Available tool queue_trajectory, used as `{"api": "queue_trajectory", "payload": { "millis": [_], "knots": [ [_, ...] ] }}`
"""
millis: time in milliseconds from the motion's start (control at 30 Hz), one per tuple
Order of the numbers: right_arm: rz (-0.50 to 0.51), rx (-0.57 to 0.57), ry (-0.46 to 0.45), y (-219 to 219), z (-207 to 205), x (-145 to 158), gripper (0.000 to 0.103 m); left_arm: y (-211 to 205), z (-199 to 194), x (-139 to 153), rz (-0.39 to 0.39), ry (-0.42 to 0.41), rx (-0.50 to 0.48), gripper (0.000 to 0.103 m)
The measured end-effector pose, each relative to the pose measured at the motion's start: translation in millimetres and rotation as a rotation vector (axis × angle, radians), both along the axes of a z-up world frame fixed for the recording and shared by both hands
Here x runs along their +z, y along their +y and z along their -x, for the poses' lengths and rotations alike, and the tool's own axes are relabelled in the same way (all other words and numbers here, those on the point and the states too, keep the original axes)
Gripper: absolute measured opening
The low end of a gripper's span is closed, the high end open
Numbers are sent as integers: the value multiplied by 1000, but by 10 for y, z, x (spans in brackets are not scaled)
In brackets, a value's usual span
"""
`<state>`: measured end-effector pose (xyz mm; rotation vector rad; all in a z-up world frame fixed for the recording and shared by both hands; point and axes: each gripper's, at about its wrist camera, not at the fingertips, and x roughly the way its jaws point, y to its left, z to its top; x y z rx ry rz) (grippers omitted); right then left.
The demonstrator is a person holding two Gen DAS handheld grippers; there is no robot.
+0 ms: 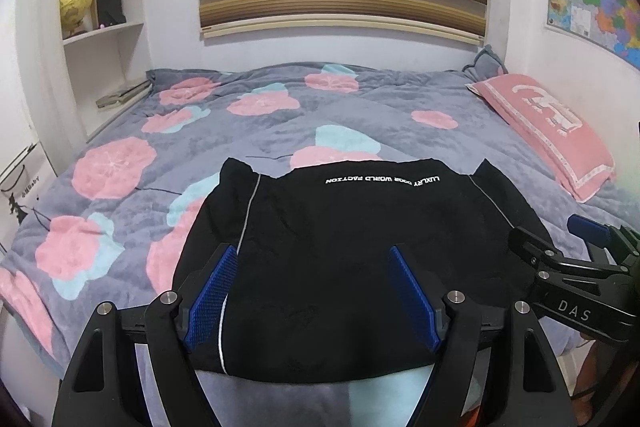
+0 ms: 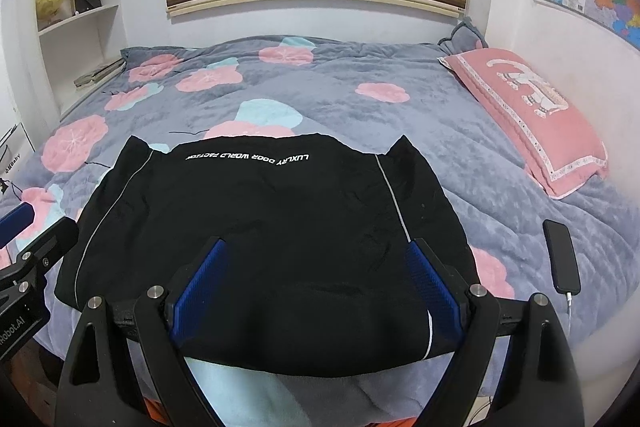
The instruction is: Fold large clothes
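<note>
A black garment (image 1: 344, 247) with thin white side stripes and white lettering lies folded flat on the near part of the bed; it also shows in the right wrist view (image 2: 256, 219). My left gripper (image 1: 312, 267) hovers open over its near left part, blue pads apart and empty. My right gripper (image 2: 316, 259) hovers open over its near right part, also empty. The right gripper's body shows at the right edge of the left wrist view (image 1: 576, 267). The left gripper's body shows at the left edge of the right wrist view (image 2: 28, 251).
A grey quilt with pink flowers (image 1: 280, 115) covers the bed. A pink pillow (image 2: 532, 115) lies at the right. A black phone with a cable (image 2: 562, 255) lies right of the garment. Shelves (image 1: 100, 7) stand at the far left.
</note>
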<state>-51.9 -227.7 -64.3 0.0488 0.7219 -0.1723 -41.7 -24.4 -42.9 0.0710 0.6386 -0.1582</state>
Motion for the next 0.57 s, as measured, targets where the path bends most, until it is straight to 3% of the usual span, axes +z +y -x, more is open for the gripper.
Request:
{"api": "queue_trajectory", "payload": {
  "millis": [567],
  "knots": [
    [3, 6, 25, 15, -29, -85, 92, 41, -34, -49, -34, -18, 28, 79]
  ]
}}
